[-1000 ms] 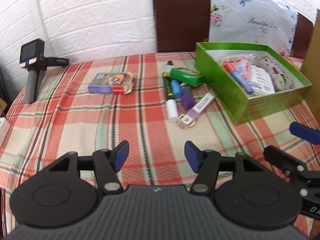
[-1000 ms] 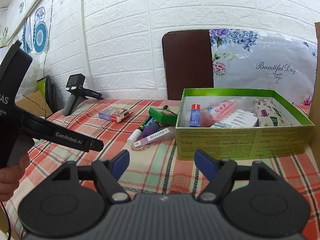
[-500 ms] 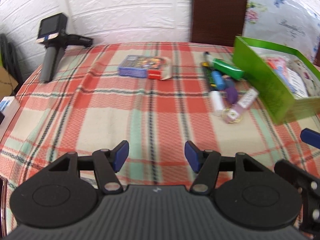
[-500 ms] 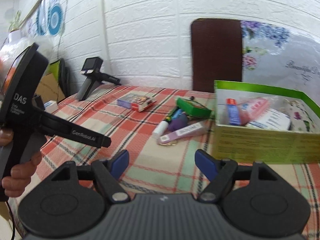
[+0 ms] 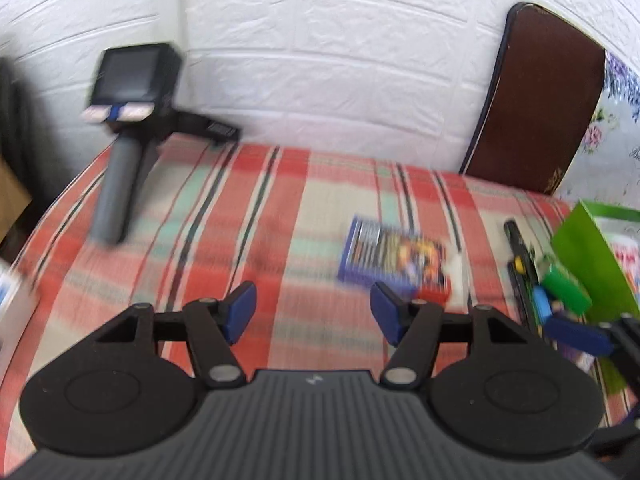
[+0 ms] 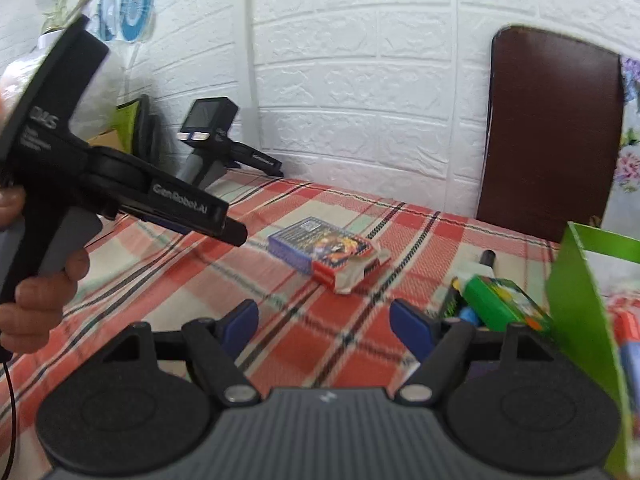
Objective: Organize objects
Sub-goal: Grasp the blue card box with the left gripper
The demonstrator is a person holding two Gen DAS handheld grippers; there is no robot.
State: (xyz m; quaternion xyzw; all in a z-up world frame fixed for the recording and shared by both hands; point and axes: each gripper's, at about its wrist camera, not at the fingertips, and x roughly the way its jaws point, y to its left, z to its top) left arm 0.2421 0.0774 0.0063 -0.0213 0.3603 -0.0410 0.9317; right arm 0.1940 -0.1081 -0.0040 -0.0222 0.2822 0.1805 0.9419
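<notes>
Surface: plaid cloth, white brick wall.
Card pack: light, stiff, torn wrapper; pinch the long sides.
Left gripper: just widened, spread, empty.
Right gripper: spread, empty.

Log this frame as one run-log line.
phase: approach | left gripper: open, jaws just opened further, empty | right gripper: open, empty | nearest: blue card pack on cloth | green box: right
</notes>
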